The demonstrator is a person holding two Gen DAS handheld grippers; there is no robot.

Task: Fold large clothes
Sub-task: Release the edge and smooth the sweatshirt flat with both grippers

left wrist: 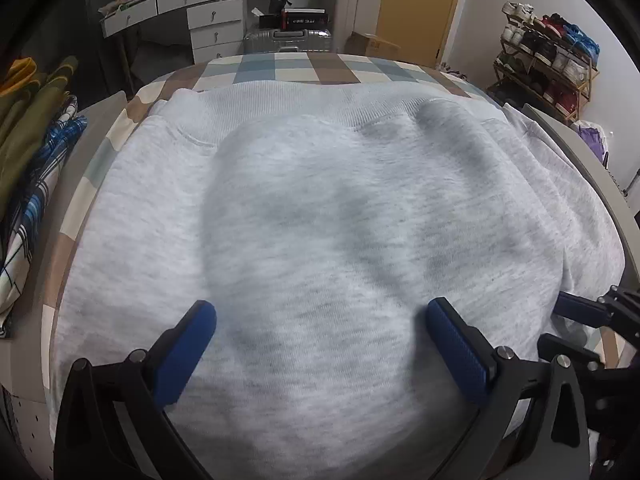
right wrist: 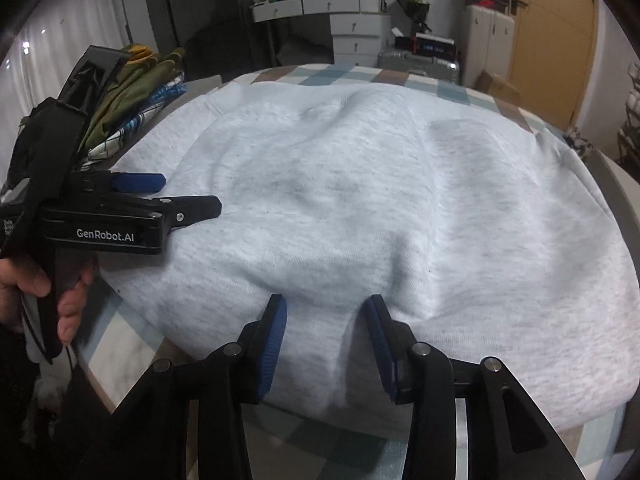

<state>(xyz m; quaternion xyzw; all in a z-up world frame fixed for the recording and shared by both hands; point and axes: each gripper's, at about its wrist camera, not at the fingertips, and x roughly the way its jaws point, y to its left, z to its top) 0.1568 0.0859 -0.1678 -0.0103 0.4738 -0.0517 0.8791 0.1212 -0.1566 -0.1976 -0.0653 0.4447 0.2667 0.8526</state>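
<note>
A large light grey sweatshirt [left wrist: 320,200] lies spread over the checked bed cover, its ribbed hem at the far side. My left gripper [left wrist: 320,312] hovers just above the near part of the cloth with its blue pads [left wrist: 188,352] spread wide and nothing between them. In the right wrist view a hand holds the left gripper [right wrist: 188,194] at the sweatshirt's [right wrist: 360,200] left edge. My right gripper [right wrist: 326,308] sits at the near edge. Its jaws stand partly apart, and a soft ridge of the cloth rises loosely between the pads. The right gripper [left wrist: 560,320] shows at the far right of the left wrist view.
A pile of folded clothes [left wrist: 36,152], green and blue plaid, lies left of the sweatshirt. The checked bed cover [left wrist: 280,66] shows beyond the hem. Behind stand a white drawer desk [left wrist: 200,16], a suitcase [left wrist: 288,40], a shoe rack [left wrist: 548,60] and a wooden door [right wrist: 552,40].
</note>
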